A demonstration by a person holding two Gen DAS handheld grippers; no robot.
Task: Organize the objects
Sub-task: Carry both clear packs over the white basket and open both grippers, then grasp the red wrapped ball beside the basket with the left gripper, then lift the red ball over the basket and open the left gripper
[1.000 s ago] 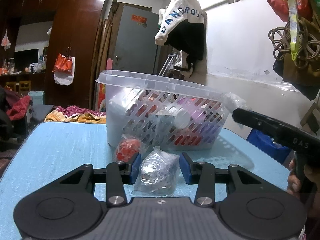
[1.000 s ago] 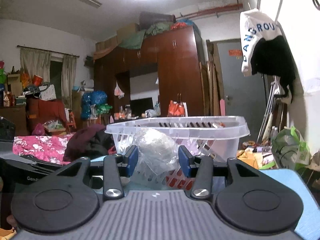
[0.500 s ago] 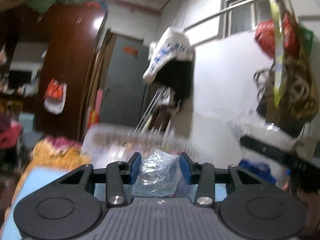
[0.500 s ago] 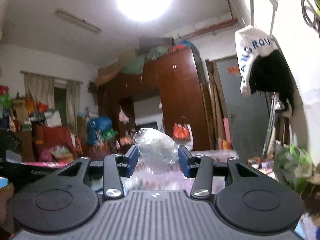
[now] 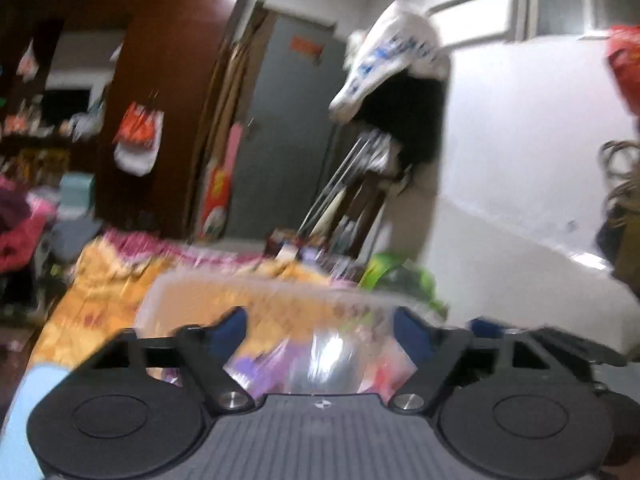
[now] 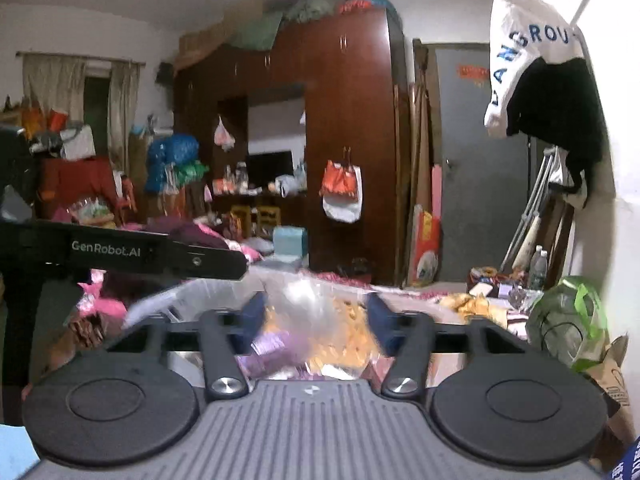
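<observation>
While both claws gape apart, the clear bags (image 5: 324, 360) sit directly below the left claw (image 5: 320, 328) and right claw (image 6: 316, 320), inside the basket (image 5: 192, 300).

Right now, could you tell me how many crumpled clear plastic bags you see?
2: one bag within the open left gripper, another within the open right gripper; others may be hidden.

Background only: dark wood wardrobe (image 6: 344, 128) on the far wall, orange-and-white bag (image 6: 341, 191) hanging off it. Grey door (image 6: 480, 168) to its right with a red sign (image 6: 472, 74) near the top. White-and-black garment with blue lettering (image 6: 536, 68) hangs on the right wall. Green bag (image 6: 568, 320) on the floor below it. Curtained window (image 6: 80, 108) far left.
</observation>
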